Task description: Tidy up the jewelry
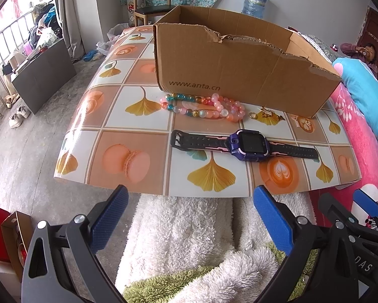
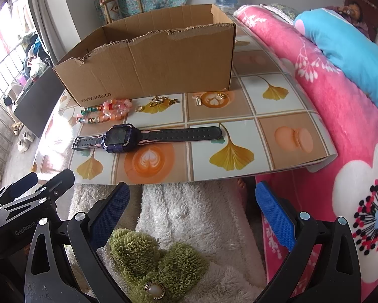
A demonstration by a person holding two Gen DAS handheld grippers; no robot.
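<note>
Item: my left gripper (image 1: pixel 191 217) and right gripper (image 2: pixel 192 213), both spread, empty. Watch (image 1: pixel 244 145) lay ahead; I judged pinching its strap across the width best, box (image 1: pixel 239 70) beyond.

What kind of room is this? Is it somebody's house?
Most likely a bedroom in someone's home. A bed with a pink flowered blanket and a blue pillow sits right beside the table, shoes lie on the floor, and a wooden chair stands by the wall.
</note>
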